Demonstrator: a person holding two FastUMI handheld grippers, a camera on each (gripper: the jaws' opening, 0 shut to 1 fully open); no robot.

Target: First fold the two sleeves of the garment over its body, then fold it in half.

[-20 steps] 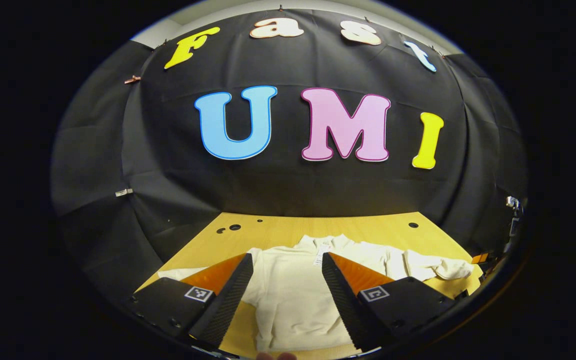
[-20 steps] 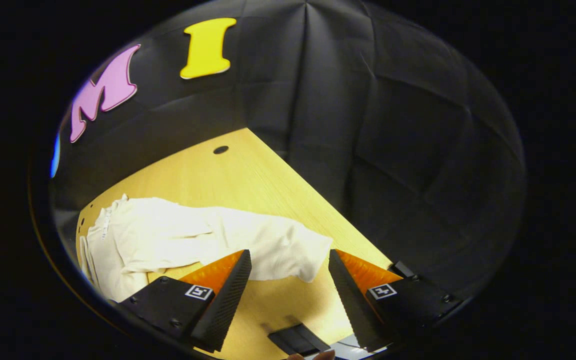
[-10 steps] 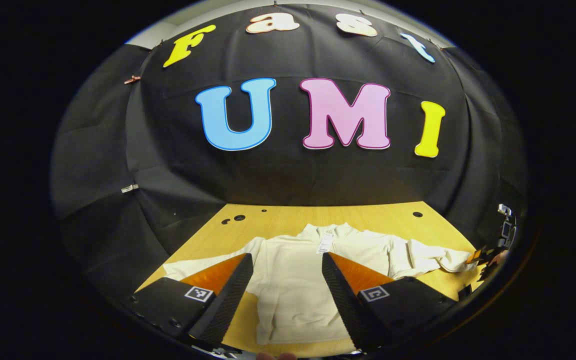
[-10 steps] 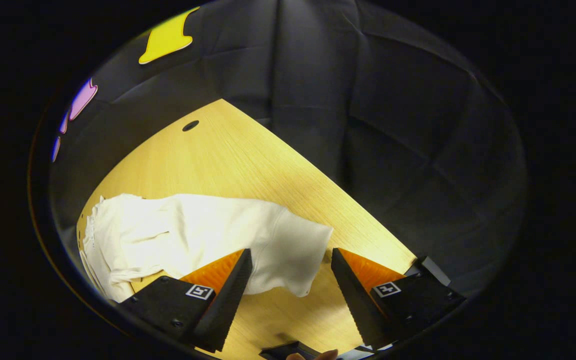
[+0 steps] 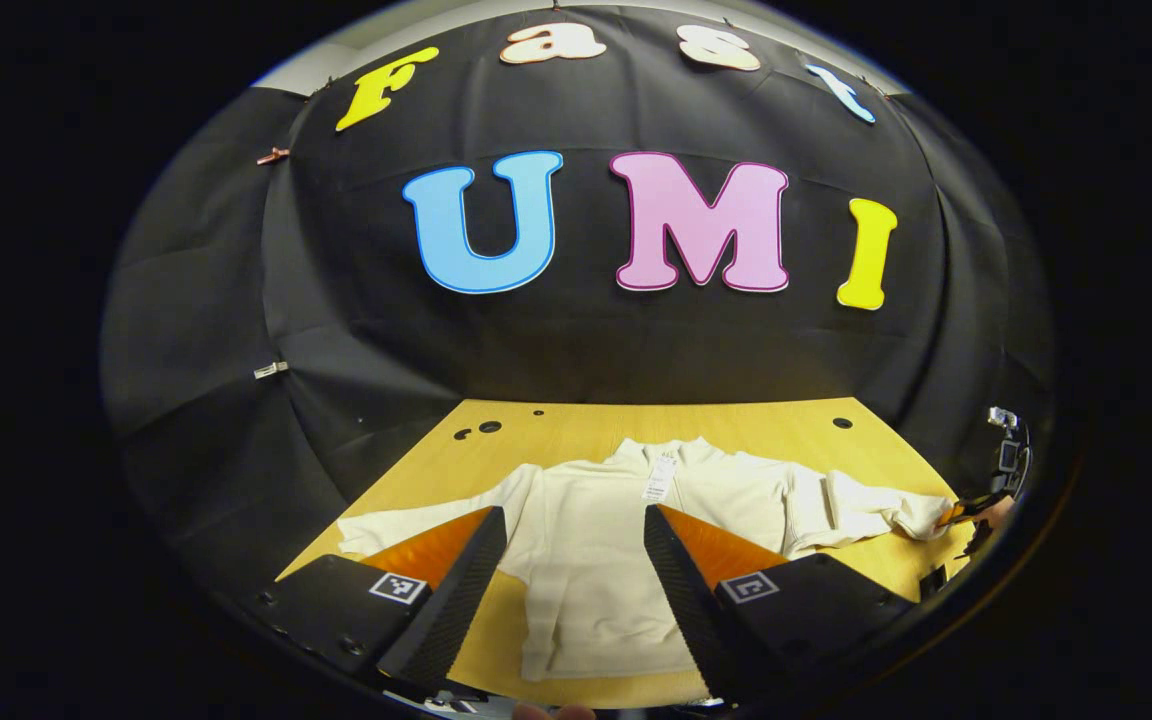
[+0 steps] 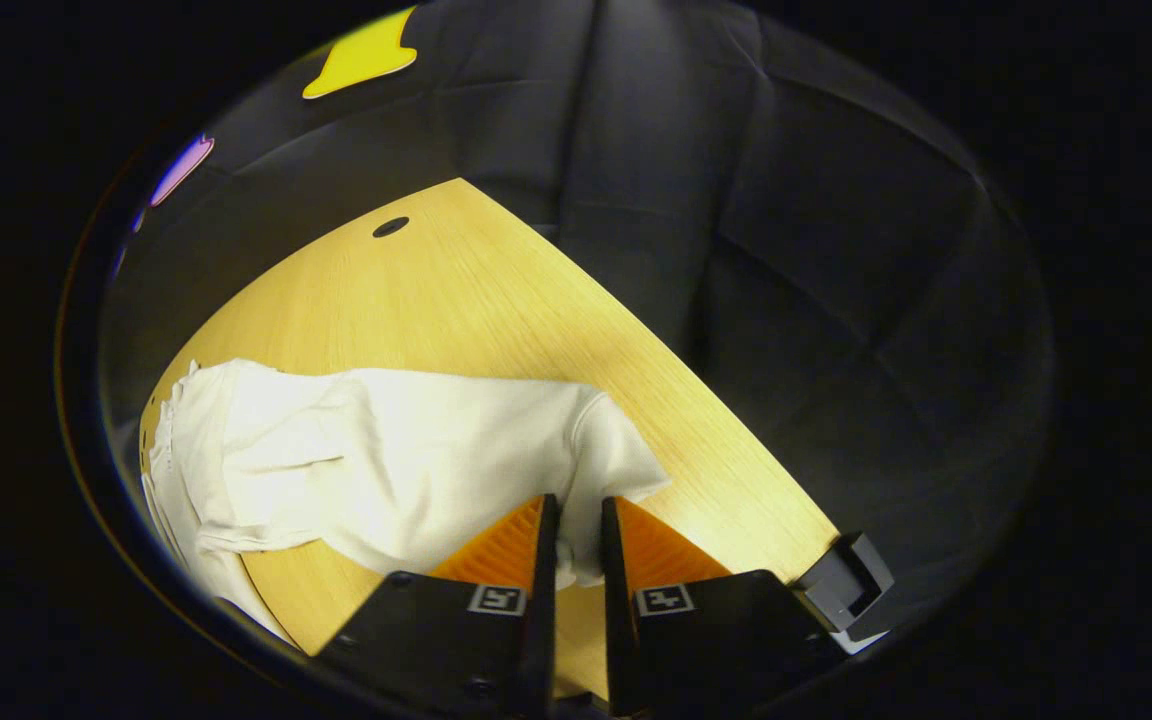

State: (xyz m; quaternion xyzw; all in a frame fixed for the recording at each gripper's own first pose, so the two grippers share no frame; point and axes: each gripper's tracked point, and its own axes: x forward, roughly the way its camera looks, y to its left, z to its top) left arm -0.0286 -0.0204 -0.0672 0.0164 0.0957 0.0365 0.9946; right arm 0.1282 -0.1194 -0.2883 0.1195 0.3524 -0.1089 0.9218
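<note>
A cream long-sleeved garment [image 5: 626, 545] lies flat on the wooden table [image 5: 736, 430], collar toward the far wall, both sleeves spread out sideways. My left gripper [image 5: 574, 535] hovers open above the garment's body, touching nothing. In the right gripper view the right sleeve [image 6: 416, 460] lies rumpled across the table [image 6: 456, 290]. My right gripper [image 6: 574, 520] has its jaws closed on the sleeve's cuff [image 6: 626, 470], both fingers pressing the cloth. That same gripper and the hand holding it appear small at the sleeve's end [image 5: 976, 505] in the left gripper view.
The table has small round holes near its far edge [image 5: 484, 427] and one at the far right [image 6: 391, 227]. Black cloth walls close the table on the far and right sides. A small dark block [image 6: 844, 585] sits at the table's near right corner.
My right gripper moved in over the sleeve's cuff and shut on it. My left gripper drew back a little, bringing more of the garment into view.
</note>
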